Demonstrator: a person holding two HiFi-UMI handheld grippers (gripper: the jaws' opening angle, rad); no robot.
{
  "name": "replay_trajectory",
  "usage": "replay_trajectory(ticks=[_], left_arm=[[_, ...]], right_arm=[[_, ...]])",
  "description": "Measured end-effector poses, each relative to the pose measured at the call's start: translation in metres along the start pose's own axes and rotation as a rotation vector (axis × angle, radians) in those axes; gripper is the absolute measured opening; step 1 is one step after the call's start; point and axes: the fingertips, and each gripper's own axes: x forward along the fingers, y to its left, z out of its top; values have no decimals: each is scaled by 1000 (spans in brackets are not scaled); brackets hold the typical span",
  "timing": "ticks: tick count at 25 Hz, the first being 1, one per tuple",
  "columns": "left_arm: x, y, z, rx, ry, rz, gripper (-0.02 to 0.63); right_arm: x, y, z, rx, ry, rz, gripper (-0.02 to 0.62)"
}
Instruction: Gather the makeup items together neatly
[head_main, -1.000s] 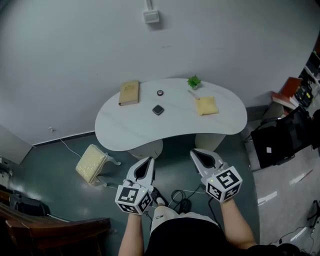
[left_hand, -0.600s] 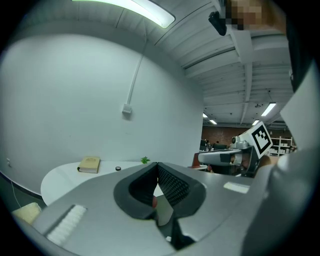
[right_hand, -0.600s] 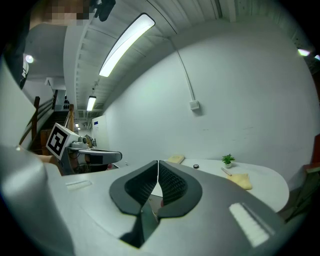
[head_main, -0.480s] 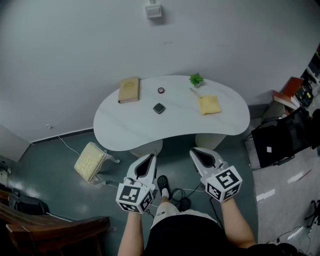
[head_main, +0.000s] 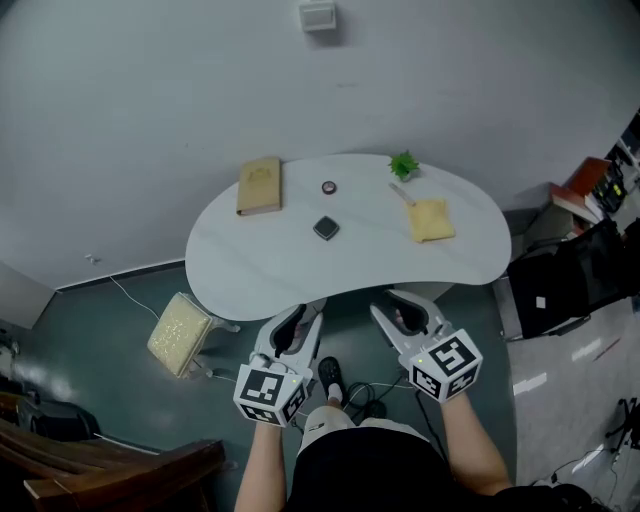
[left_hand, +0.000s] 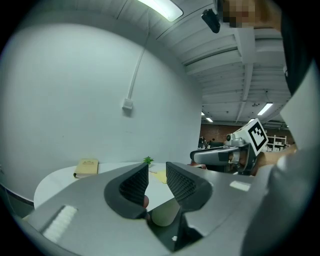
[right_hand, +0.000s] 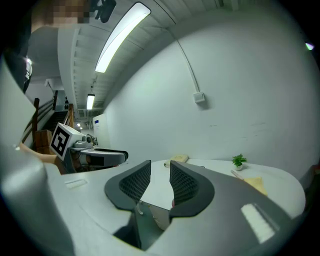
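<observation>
On the white table (head_main: 260, 265) lie a dark square compact (head_main: 325, 228), a small round jar (head_main: 329, 187), a thin stick-like item (head_main: 401, 193), a yellow pouch (head_main: 432, 219) and a tan flat case (head_main: 259, 186). My left gripper (head_main: 311, 309) and right gripper (head_main: 384, 303) hover side by side at the table's near edge, well short of all the items. Both have just been opening their jaws, which stand slightly apart with nothing between them. In the left gripper view the left gripper (left_hand: 157, 175) points across the table; the right gripper (right_hand: 160, 180) does the same.
A small green plant (head_main: 404, 165) stands at the table's back right. A padded stool (head_main: 180, 332) lies on the floor at the left, cables run by the person's feet, and a dark chair (head_main: 555, 285) stands at the right. A wall is behind the table.
Both grippers have moved forward from over the floor to the table's near edge. Their jaws, shut before, now stand slightly apart.
</observation>
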Motion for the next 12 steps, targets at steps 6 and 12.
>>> replay_trajectory(ticks=[6, 12], left_arm=[[29, 35, 8, 22, 18, -37, 161], [47, 60, 18, 54, 17, -83, 189]], right_arm=[[41, -19, 19, 3, -4, -27, 132], [65, -32, 33, 5, -9, -77, 167]])
